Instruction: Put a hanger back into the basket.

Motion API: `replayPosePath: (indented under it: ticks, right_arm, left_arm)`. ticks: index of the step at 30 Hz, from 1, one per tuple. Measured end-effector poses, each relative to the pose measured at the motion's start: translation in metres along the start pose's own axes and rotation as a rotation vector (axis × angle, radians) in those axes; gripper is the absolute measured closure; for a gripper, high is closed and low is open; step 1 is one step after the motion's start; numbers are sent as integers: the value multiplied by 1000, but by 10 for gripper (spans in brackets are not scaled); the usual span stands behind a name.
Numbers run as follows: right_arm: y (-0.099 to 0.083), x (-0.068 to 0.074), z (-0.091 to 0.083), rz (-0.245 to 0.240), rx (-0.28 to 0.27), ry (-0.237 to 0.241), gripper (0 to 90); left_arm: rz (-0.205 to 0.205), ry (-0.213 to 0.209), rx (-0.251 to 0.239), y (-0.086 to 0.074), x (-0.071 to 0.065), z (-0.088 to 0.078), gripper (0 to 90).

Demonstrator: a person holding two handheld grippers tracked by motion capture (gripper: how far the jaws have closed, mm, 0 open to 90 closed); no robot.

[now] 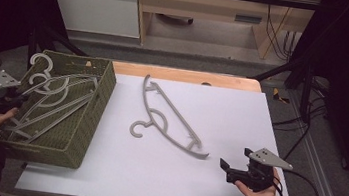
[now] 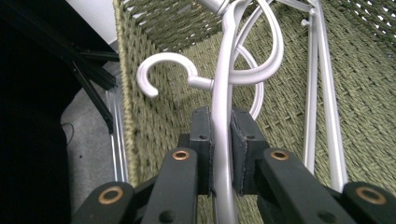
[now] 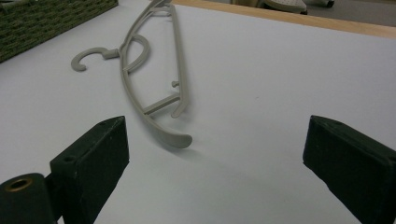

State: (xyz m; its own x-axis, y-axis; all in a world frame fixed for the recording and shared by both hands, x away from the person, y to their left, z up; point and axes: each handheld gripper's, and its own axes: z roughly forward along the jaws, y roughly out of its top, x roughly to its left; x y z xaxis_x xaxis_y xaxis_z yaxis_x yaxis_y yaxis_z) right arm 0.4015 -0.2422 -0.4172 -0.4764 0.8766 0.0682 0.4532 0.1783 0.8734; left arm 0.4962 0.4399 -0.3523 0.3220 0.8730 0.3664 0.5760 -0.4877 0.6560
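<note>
Hangers (image 1: 51, 100) lie tangled in the woven basket (image 1: 89, 130); left gripper (image 2: 222, 140) is clamped on one's arm, so lifting may snag the others. Right gripper (image 1: 224, 167) waits wide open, empty.

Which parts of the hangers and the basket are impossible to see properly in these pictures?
- High view: the count of grey hangers in the green basket is unclear; they overlap.
- Left gripper view: the held hanger is covered where the left hand-held gripper clamps it, and its lower end is cut off by the bottom edge.
- Right gripper view: the far end of the hanger on the table is cut off by the top edge.
</note>
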Motion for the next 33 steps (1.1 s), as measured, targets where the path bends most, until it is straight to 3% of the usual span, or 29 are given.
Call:
replayPosePath:
  ticks: [4,11,13,16,19,26,33]
  right_arm:
    - [0,0,0,-7,2,2,73]
    - [0,0,0,-10,0,4,73]
    - [0,1,1,-9,3,6,74]
    - [0,2,2,-14,7,6,73]
    - [0,2,2,-13,5,8,74]
    - [1,3,2,-20,4,11,75]
    - [4,6,5,-28,6,23,81]
  left_arm:
    - [-6,20,35,-2,0,10,792]
    - [-94,-16,70,-16,3,20,773]
    - [-101,-36,81,-17,2,21,723]
    - [-90,-27,82,-17,1,18,700]
    - [-101,-27,76,-16,2,14,614]
    - [-194,-76,-20,-14,1,-7,523]
    - [-245,-182,-218,-3,-26,-35,390]
